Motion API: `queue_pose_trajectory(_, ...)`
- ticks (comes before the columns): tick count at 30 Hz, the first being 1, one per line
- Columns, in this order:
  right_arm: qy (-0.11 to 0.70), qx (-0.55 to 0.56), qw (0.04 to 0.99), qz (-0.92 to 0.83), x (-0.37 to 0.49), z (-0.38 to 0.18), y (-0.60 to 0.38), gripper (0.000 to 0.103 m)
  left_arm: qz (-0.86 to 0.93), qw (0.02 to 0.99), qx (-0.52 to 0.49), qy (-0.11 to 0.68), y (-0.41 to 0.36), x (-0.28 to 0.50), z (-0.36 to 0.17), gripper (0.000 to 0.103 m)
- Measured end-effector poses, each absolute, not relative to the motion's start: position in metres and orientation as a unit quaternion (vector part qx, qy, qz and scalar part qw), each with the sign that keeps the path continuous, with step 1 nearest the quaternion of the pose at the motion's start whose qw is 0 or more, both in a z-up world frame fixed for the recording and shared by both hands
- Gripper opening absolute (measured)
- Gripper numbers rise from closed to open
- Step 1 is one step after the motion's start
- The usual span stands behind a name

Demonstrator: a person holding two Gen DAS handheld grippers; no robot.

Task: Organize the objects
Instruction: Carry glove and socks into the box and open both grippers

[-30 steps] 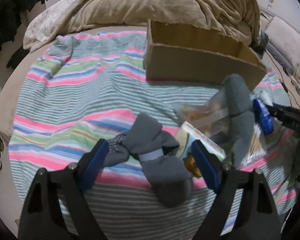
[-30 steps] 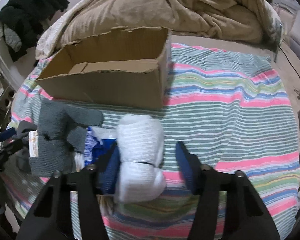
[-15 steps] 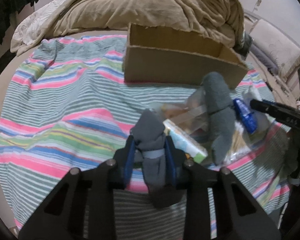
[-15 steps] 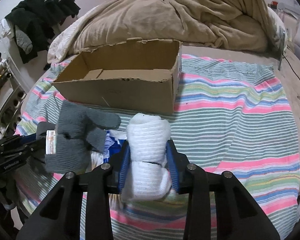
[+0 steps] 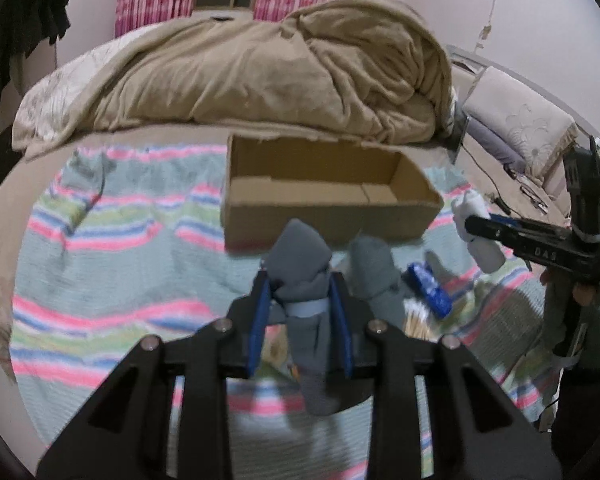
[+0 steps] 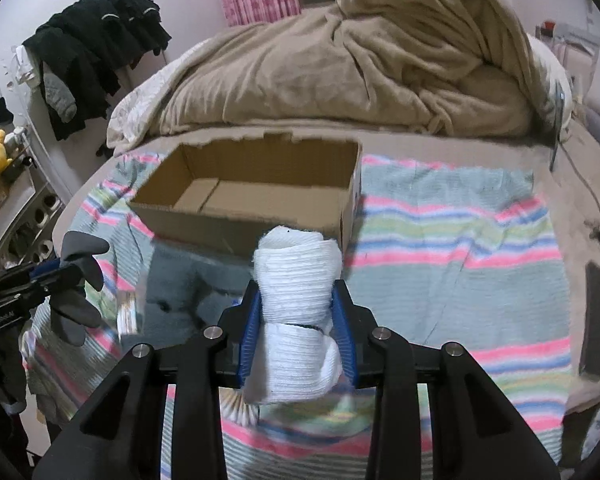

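Note:
My left gripper is shut on a rolled grey sock bundle and holds it above the striped blanket, in front of the open cardboard box. My right gripper is shut on a rolled white sock bundle, lifted just before the same box. The right gripper also shows at the right of the left wrist view, with the white bundle. The left gripper with the grey bundle shows at the left of the right wrist view.
A second grey sock, a blue packet and a clear bag of sticks lie on the blanket in front of the box. A tan duvet is heaped behind the box. Dark clothes hang at the left.
Both grippers closed on their sock bundles and lifted them off the blanket, moving up and toward the box. The box interior has come into view.

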State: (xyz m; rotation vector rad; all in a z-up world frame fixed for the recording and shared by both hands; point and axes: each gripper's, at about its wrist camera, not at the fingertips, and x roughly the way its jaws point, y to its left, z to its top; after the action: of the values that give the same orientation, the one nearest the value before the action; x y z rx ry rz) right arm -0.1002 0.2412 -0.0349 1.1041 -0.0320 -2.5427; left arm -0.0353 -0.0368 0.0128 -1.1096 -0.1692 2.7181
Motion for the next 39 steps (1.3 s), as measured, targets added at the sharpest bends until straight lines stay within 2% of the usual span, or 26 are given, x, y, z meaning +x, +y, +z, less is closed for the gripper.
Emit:
queue_pose_trajectory(9,0.011,0.359,0.191,-0.914,-0.130,0.004,0.231,0.036,0.936,0.102,-0.337,-0.031,-0.035,-0.077,0.045,0.030)
queue_pose_trajectory(15,-0.009,0.363,0.200,-0.910,-0.159,0.008,0.225,0.036,0.938,0.124,-0.320,-0.045,-0.036,-0.120,0.054,0.030)
queue_pose_trajectory(29,-0.037,0.420,0.192,-0.886,-0.212,-0.038,0.214,0.037,0.915,0.133,-0.378,-0.057,-0.023,-0.197,-0.003,0.030)
queue_pose_trajectory(32,-0.041,0.428,0.189,-0.883,-0.220,-0.047,0.215,0.037,0.909,0.130,-0.392,-0.058,-0.023,-0.201,-0.016,0.033)
queue_pose_trajectory(35,-0.042,0.428,0.188,-0.883,-0.222,-0.051,0.215,0.038,0.906,0.127,-0.400,-0.057,-0.023,-0.203,-0.019,0.039)
queue_pose_trajectory(37,-0.040,0.424,0.183,-0.886,-0.221,-0.051,0.215,0.045,0.907,0.128,-0.398,-0.056,-0.023,-0.200,-0.015,0.046)
queue_pose_trajectory(38,-0.042,0.422,0.183,-0.887,-0.221,-0.050,0.216,0.054,0.907,0.130,-0.397,-0.055,-0.023,-0.198,-0.014,0.051)
queue_pose_trajectory(39,-0.045,0.418,0.182,-0.889,-0.218,-0.047,0.217,0.066,0.907,0.130,-0.396,-0.057,-0.023,-0.195,-0.011,0.066)
